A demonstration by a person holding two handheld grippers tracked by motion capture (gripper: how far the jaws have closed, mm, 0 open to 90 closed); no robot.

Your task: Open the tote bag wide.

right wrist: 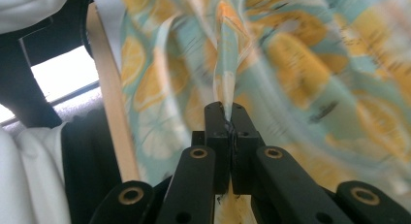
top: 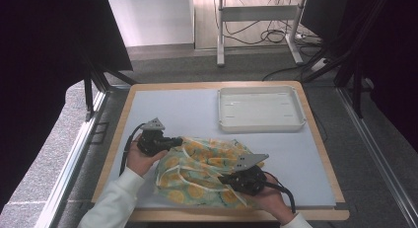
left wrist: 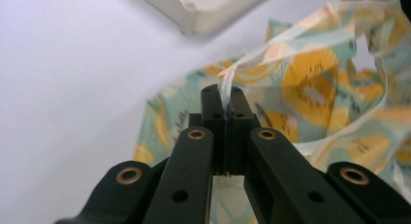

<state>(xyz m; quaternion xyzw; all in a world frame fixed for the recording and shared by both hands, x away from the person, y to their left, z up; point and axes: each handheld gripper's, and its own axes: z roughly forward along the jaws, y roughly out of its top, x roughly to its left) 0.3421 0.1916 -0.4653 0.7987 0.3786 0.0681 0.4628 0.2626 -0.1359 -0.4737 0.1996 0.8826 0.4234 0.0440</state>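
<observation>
cloth lay crumpled at table's near edge | left gripper pinched its edge, right gripper clamped a fold | advice: pull apart evenly, low, keeping tension

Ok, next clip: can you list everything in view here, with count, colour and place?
Cloth: one, pale teal with yellow-orange fruit print and white edging, crumpled on the near middle of the table.
Tray: one, white, shallow, far right of the table, apart from the cloth.
Table: one, pale blue-grey top with a light wood rim.
Desk frame: one, grey metal, on the floor beyond the table, cables under it.
Left gripper: one, black, jaws shut on a white edge of the cloth, at the cloth's left end.
Right gripper: one, black, jaws shut on a fold of the cloth, near the table's front edge.
Sleeves: two, white, coming in from the bottom.
</observation>
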